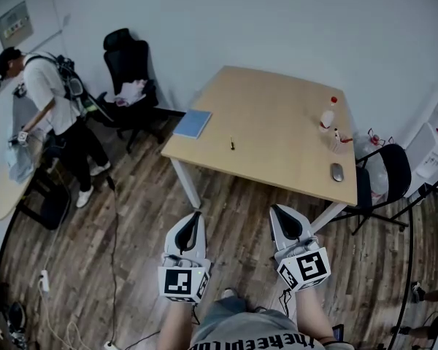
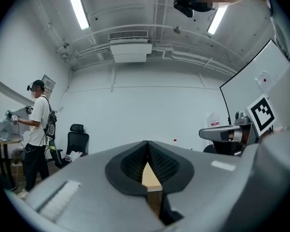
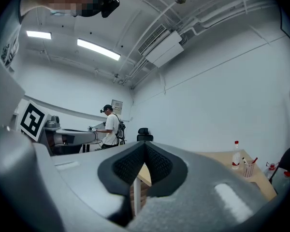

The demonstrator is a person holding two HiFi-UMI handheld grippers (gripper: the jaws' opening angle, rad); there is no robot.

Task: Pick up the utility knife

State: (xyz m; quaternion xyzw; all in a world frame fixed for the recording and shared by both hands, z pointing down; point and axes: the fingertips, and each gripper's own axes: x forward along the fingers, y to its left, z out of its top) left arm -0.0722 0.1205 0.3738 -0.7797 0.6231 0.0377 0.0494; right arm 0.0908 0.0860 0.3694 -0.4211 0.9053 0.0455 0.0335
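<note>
Left gripper [image 1: 197, 214]: fingers [image 2: 133, 162] closed, nothing between them. Right gripper [image 1: 276, 209]: fingers [image 3: 160, 164] also closed and empty. Both are held side by side over the wood floor [image 1: 131, 268], short of the surface [image 1: 277, 108]. The utility knife [image 1: 232, 145] lies on the surface near its front edge, right of the blue notebook [image 1: 193, 123] and well apart from both grippers.

Grey left claw [image 1: 197, 214] and right claw [image 1: 274, 208] (black ribbed pads [image 2: 134, 161]), black-and-white marker cubes [image 1: 181, 281].
</note>
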